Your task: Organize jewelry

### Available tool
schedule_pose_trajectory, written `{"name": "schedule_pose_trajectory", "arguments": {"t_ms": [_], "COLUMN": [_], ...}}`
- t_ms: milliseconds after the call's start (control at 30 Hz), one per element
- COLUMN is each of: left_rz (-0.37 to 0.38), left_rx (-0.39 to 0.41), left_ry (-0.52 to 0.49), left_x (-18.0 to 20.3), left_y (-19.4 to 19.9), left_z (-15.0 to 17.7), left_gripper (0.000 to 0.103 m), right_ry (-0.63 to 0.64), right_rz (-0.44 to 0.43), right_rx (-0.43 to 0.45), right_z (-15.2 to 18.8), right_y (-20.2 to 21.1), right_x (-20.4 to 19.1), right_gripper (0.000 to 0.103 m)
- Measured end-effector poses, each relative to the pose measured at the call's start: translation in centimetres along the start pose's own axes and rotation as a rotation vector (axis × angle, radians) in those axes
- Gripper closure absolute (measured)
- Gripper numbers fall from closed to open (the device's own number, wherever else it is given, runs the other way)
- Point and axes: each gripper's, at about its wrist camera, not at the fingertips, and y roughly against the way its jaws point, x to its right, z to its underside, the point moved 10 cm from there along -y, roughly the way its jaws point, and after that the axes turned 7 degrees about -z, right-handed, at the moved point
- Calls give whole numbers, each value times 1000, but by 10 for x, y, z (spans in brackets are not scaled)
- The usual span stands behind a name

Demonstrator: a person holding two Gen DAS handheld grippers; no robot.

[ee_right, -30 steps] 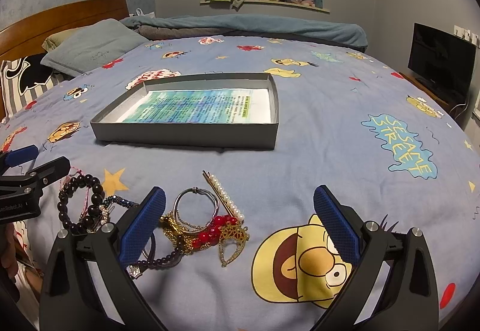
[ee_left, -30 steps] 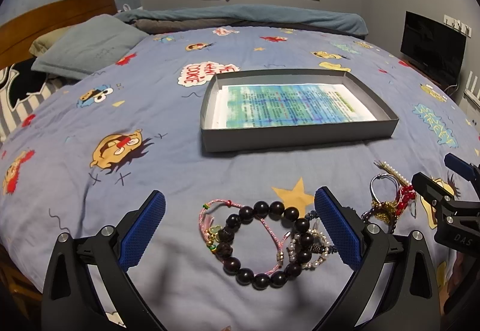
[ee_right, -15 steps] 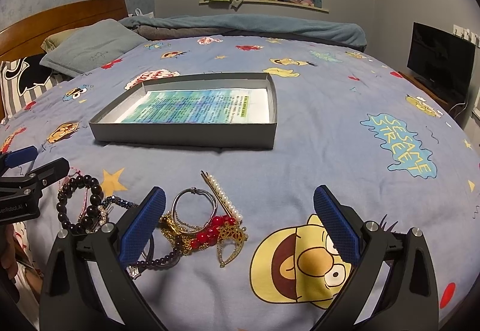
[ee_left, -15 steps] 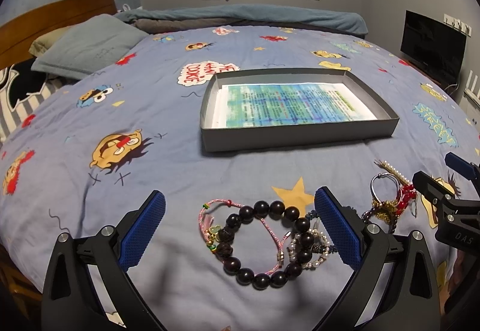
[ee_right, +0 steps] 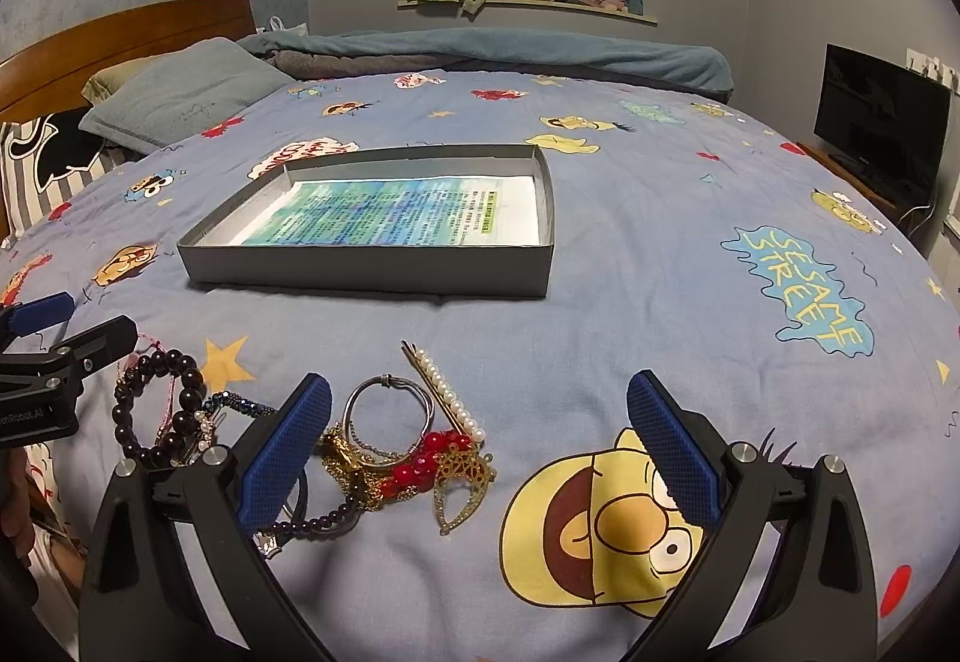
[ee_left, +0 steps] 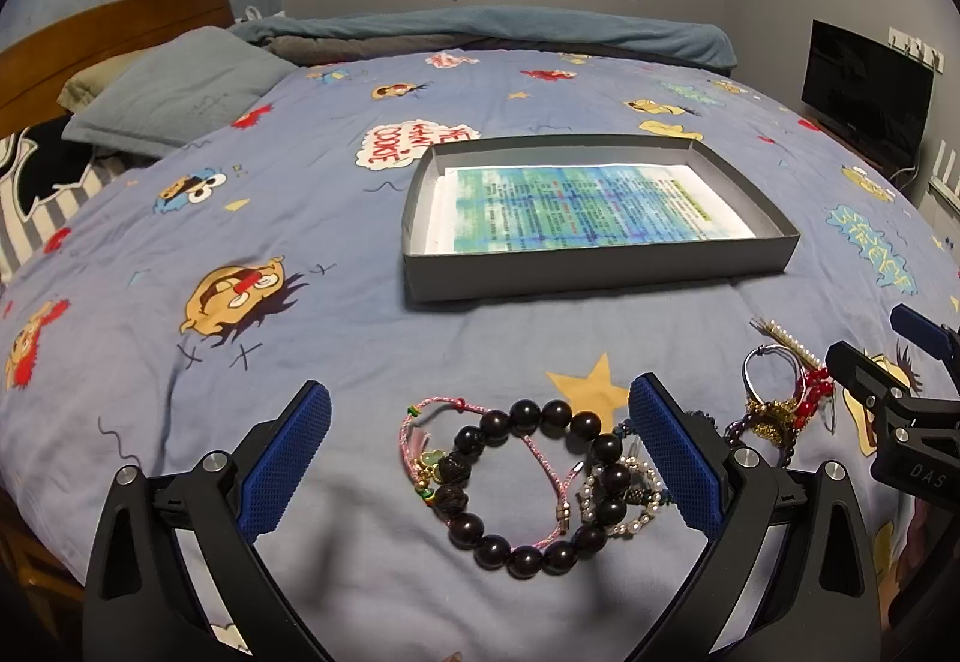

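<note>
The left tongs (ee_left: 480,452) are wide open, low over a dark round-bead bracelet (ee_left: 534,488) on the blue cartoon bed cover (ee_left: 288,218). The right tongs (ee_right: 480,452) are wide open too, holding nothing. A tangle of gold chains and red beads (ee_right: 414,464) lies near their left finger. The flat grey box (ee_right: 372,266) sits farther back on the bed.

My right gripper (ee_right: 479,455) is hovering with its blue pads spread wide over the bedspread (ee_right: 630,254). At seven o'clock a tangle of jewelry (ee_right: 408,452) is lying by my left pad, touching nothing of mine. The grey tray (ee_right: 372,266) is sitting at twelve o'clock, and my left gripper (ee_right: 54,356) is showing at nine.
</note>
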Motion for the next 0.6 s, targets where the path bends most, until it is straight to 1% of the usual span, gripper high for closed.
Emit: {"name": "schedule_pose_trajectory", "arguments": {"t_ms": [167, 267, 400, 500, 567, 600], "left_rz": [6, 6, -2, 28, 40, 59], "left_rx": [-11, -9, -6, -20, -44, -60], "left_ry": [-4, -8, -14, -28, -43, -50], "left_x": [0, 0, -2, 0, 1, 3], "left_y": [-2, -3, -5, -9, -14, -17], "left_z": [3, 3, 0, 1, 6, 9], "left_gripper": [4, 4, 4, 4, 4, 4], "right_ry": [6, 14, -8, -28, -20, -17], "right_rz": [-13, -6, -1, -25, -27, -33], "right_rx": [-3, -6, -4, -1, 6, 3], "right_z": [1, 1, -3, -9, -13, -14], "right_y": [1, 1, 4, 6, 8, 8], "right_x": [-1, -2, 1, -1, -3, -4], "right_gripper": [5, 5, 5, 5, 5, 5]}}
